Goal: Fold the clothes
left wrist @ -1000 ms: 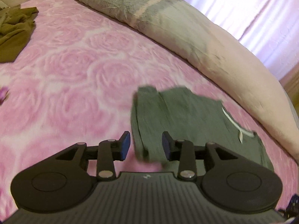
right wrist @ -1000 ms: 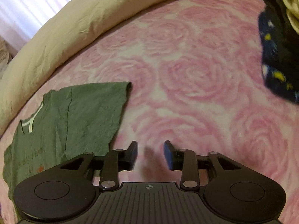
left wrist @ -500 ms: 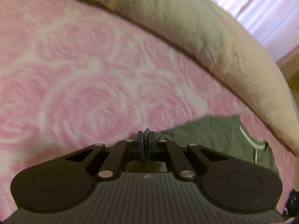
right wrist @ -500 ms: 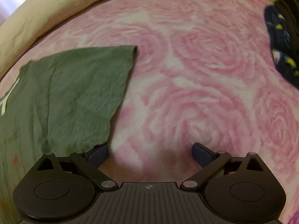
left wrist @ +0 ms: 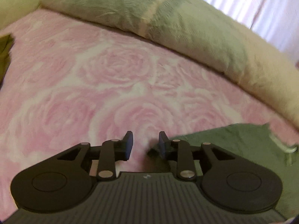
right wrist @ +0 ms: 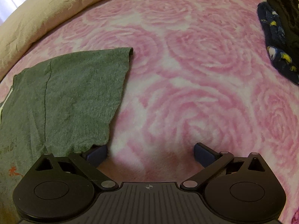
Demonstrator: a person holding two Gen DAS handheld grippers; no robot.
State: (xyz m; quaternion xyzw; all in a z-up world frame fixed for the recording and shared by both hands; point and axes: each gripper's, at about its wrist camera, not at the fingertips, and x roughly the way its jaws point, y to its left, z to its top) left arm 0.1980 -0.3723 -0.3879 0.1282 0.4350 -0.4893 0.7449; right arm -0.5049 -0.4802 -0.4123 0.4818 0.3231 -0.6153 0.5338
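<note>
Green tee flat on bed for folding: left claw opening, empty, at its edge; right claw wide, empty, beside its sleeve.

The green shirt ran off the left edge of the right wrist view and under the gripper body, its orange print too small to read, while the dark patterned garment was cut by the right edge and the left wrist view was blurred.
</note>
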